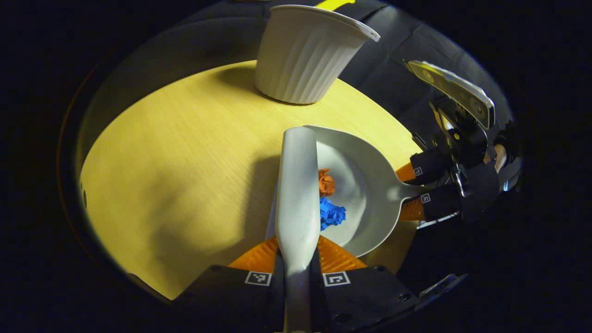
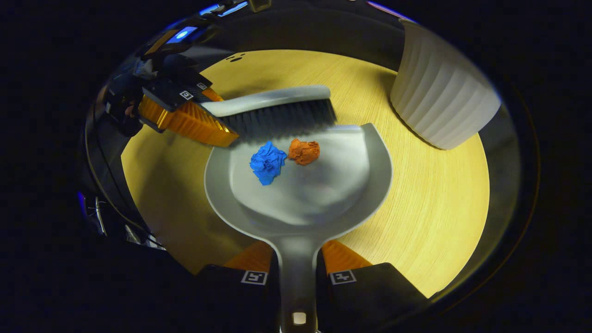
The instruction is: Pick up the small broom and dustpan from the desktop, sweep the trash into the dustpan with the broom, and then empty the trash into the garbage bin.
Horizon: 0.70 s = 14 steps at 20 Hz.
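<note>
Sweep looks done: both bits of trash, the blue wad (image 2: 268, 162) and the orange wad (image 2: 304, 151), sit inside the dustpan (image 2: 300, 194), none seen loose on the desk (image 2: 439, 208). Still to do, by my read: lift the pan, carry it to the white ribbed bin (image 2: 439, 99), tip it out.

Left to right in the right gripper view: left gripper (image 2: 194, 113) at the far left, broom (image 2: 277, 111) running out from it with bristles down at the pan's open edge, just behind the wads. Then the pan, flat on the desk as far as I can tell. Bin on the right, near the pan but apart from it.

Jaws:
- Left gripper: clenched on the broom handle (image 1: 296, 277), nearly closed, fingers pressing it from both sides.
- Right gripper (image 2: 298, 277): clamped on the dustpan handle (image 2: 296, 268), also narrow, a finger on each side.

In the left gripper view the bin (image 1: 305, 55) stands beyond the pan (image 1: 370, 185), upright, mouth open.

Risk when lifting: wads are light and lie near the open lip, so keep that lip tilted up.
</note>
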Tool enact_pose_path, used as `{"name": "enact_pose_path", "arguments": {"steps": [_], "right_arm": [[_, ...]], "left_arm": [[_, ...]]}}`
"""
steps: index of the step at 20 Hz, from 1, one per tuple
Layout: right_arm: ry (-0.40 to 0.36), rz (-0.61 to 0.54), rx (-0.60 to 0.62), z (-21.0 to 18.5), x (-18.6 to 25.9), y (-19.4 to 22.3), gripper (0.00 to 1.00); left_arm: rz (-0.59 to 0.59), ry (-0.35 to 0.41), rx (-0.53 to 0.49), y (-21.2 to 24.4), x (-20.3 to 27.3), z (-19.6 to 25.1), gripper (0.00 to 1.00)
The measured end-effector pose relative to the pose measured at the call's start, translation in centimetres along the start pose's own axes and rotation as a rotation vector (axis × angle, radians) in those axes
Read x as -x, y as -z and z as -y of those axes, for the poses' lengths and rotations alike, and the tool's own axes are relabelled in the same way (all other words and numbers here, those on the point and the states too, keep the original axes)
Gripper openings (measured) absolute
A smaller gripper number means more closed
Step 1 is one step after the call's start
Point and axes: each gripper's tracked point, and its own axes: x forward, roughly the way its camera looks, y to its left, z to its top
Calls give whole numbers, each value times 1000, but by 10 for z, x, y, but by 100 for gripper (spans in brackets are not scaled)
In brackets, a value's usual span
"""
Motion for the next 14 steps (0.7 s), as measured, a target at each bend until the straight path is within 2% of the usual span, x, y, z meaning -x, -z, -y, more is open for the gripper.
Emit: {"name": "enact_pose_path", "arguments": {"steps": [4, 5, 6, 7, 8, 10, 14], "right_arm": [[24, 24, -18, 21, 5, 5, 34], [32, 36, -23, 23, 0, 5, 30], [37, 47, -31, 21, -4, 4, 34], [41, 55, -42, 24, -4, 4, 30], [47, 61, -47, 27, 2, 6, 34], [66, 74, -38, 22, 19, 7, 34], [80, 101, -81, 25, 72, 12, 34]], "left_arm": [[114, -95, 107, 4, 24, -10, 24], [140, -116, 137, 11, 29, -13, 26], [164, -138, 160, 18, 34, -15, 24], [186, -164, 181, 27, 38, -18, 26], [202, -187, 200, 37, 40, -23, 26], [224, -224, 232, 58, 43, -30, 26], [260, -268, 287, 103, 18, -41, 26]]}}
